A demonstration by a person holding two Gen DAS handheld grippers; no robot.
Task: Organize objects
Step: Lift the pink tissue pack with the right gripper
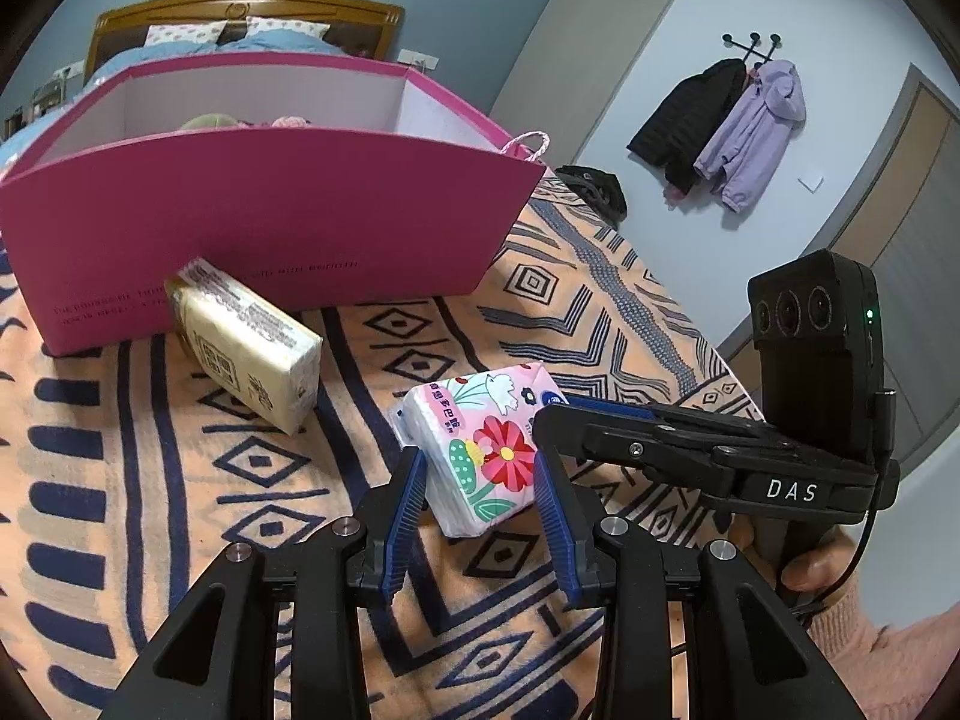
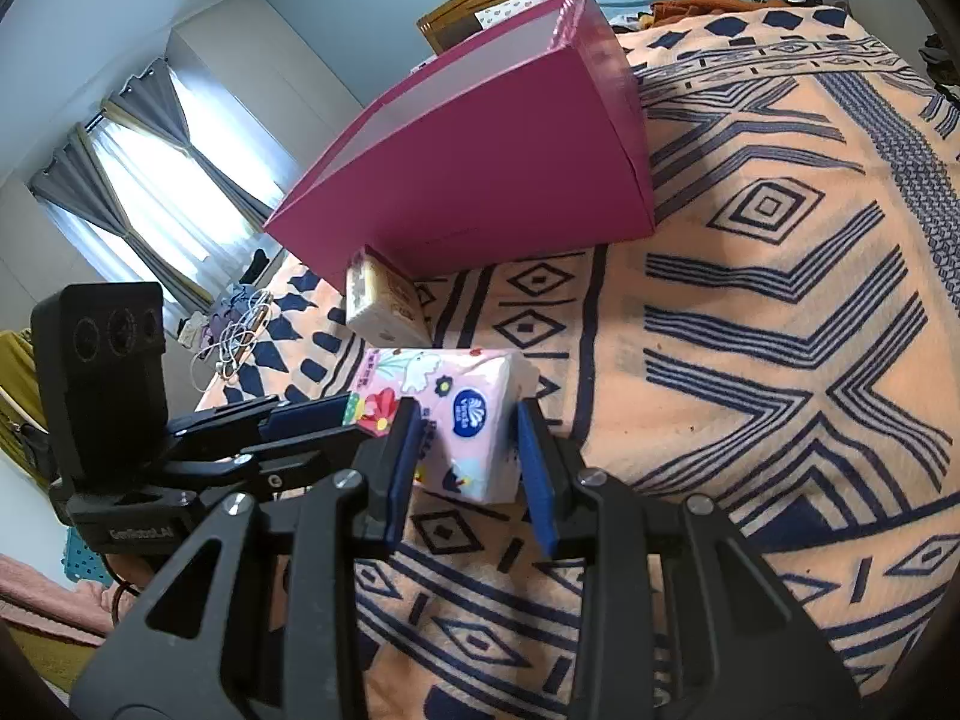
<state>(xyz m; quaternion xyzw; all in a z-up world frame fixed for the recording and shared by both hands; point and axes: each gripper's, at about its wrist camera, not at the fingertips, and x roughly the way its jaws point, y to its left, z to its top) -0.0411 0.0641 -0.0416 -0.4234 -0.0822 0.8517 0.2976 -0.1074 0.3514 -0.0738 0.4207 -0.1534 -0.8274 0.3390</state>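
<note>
Floral tissue pack (image 1: 480, 450) between both tools, seemingly gripped

Bed (image 1: 630, 312), spread with an orange blanket (image 2: 780, 360) patterned in navy diamonds and chevrons. Resting on it: one open magenta box (image 1: 270, 222) at 12 o'clock; one cream tissue pack (image 1: 252, 348) leaning against the box front; one floral tissue pack (image 1: 486, 450) at centre, near the cream pack; dark clothing (image 1: 594, 186) at 2 o'clock, at the blanket's far edge.
</note>
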